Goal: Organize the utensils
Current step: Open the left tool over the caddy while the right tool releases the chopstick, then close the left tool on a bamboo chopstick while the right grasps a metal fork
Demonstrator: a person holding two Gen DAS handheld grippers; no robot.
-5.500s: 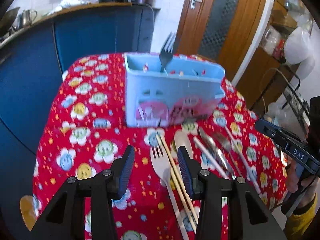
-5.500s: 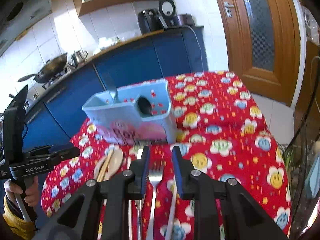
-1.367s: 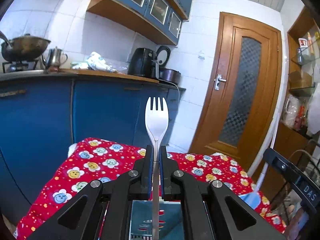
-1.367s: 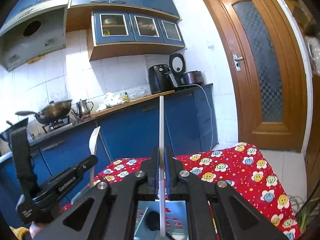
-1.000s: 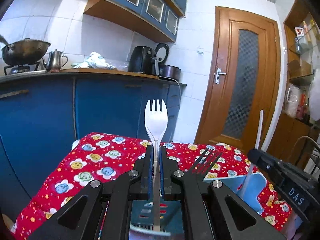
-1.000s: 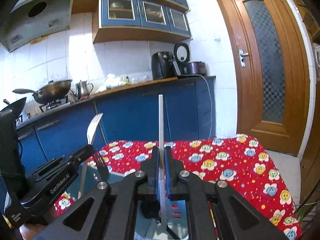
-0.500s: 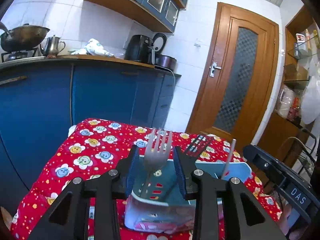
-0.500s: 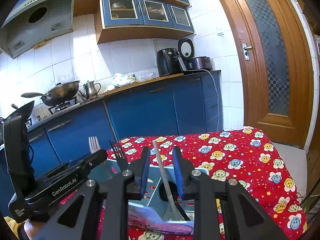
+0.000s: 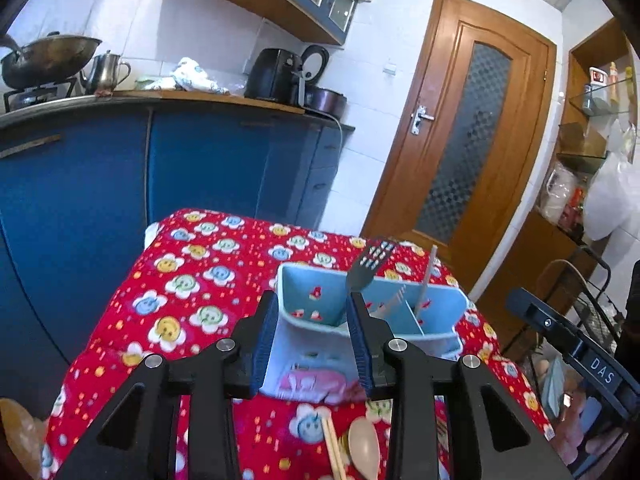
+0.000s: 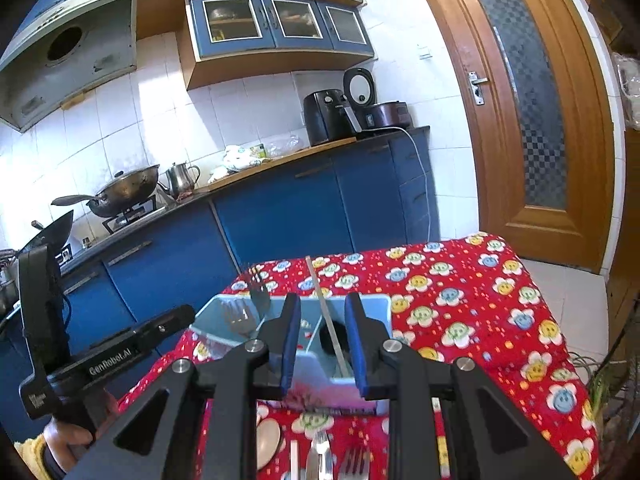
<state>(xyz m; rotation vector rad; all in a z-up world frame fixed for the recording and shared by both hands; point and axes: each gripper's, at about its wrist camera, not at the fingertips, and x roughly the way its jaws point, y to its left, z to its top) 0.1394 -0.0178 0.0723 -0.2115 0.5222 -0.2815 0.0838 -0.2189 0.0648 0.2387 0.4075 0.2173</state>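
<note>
Red smiley-flower cloth (image 9: pixel 188 280) fills lower centre of both views. Pale-blue caddy (image 9: pixel 316 344) stands on it, lower centre, pink picture on front, slotted walls; writing there too blurred to read. Dark fork (image 9: pixel 370 266), pale fork (image 10: pixel 237 317), thin white stick (image 10: pixel 326 316) lean inside. Left gripper (image 9: pixel 314 344) jaws apart, empty. Right gripper (image 10: pixel 322 344) jaws apart, empty. Labels: "GenRobot.AI", "DAS". Spoon (image 9: pixel 364 446), chopsticks (image 9: pixel 334 448) at bottom edge.
</note>
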